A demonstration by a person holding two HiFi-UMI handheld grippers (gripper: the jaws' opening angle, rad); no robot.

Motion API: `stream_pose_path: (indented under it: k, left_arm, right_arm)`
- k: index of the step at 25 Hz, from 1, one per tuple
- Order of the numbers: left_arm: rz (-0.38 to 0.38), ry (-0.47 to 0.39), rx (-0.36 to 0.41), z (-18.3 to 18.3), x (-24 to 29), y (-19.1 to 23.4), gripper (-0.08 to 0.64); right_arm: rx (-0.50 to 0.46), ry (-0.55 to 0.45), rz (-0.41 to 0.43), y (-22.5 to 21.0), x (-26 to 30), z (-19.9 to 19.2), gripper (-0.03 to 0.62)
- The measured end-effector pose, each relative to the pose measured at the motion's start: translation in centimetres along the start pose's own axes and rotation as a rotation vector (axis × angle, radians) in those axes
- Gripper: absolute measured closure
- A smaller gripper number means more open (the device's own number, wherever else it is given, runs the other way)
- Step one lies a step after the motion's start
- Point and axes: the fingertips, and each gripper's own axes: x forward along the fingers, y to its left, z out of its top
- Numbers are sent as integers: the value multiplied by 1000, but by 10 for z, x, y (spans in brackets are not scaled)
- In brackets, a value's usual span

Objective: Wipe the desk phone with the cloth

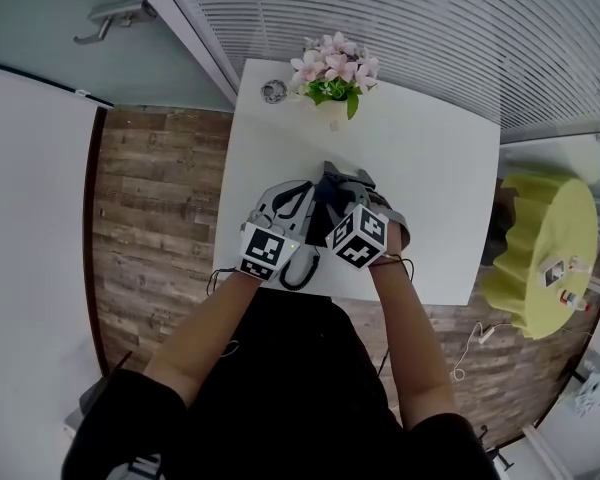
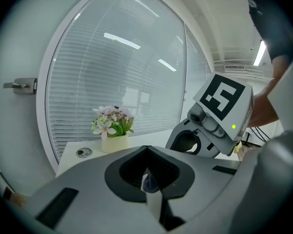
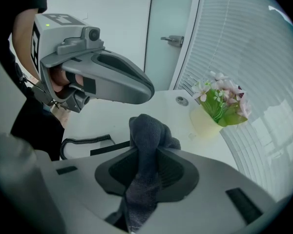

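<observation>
Both grippers hang close together over the front of the white table (image 1: 430, 158). They cover most of the desk phone; its black coiled cord (image 1: 300, 271) (image 3: 83, 143) shows by the table's front edge. My right gripper (image 1: 337, 182) (image 3: 142, 152) is shut on a dark grey cloth (image 3: 147, 130) (image 1: 330, 193), which bunches up above the jaws. My left gripper (image 1: 302, 193) (image 2: 149, 179) sits just to its left with its jaws together; in the right gripper view its beak (image 3: 147, 89) holds nothing that I can see.
A pot of pink flowers (image 1: 332, 78) (image 2: 112, 130) (image 3: 215, 108) stands at the table's far edge, with a small round disc (image 1: 273, 91) (image 3: 181, 100) beside it. Slatted blinds run behind the table. A yellow-green round stool (image 1: 540, 248) stands to the right.
</observation>
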Motion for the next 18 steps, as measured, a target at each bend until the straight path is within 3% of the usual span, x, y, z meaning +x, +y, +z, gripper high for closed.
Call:
stream_pose_path:
  k: [18]
  left_arm:
    - [18, 73, -34, -58, -21, -32, 551]
  right_arm:
    - [-42, 22, 80, 69, 13, -23, 485]
